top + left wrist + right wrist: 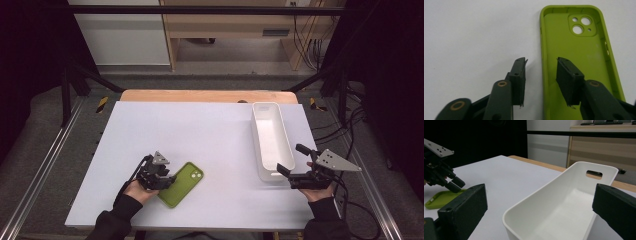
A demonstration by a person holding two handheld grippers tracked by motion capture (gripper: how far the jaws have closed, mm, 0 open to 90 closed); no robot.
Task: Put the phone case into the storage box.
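The white table (200,135) carried a white bin (270,140) at three o'clock. The right gripper (292,165) stood released beside it. At seven o'clock, the left gripper (541,75) straddled the green phone case's (574,50) wall, ungrasped.

This looks like a lab or recording room. A white table (210,135) fills the middle of the high view, framed by black metal struts (75,75) and dark curtains at both sides. Bundled cables (307,47) hang at upper right beside pale wooden furniture (235,22); grey carpet lies beyond.
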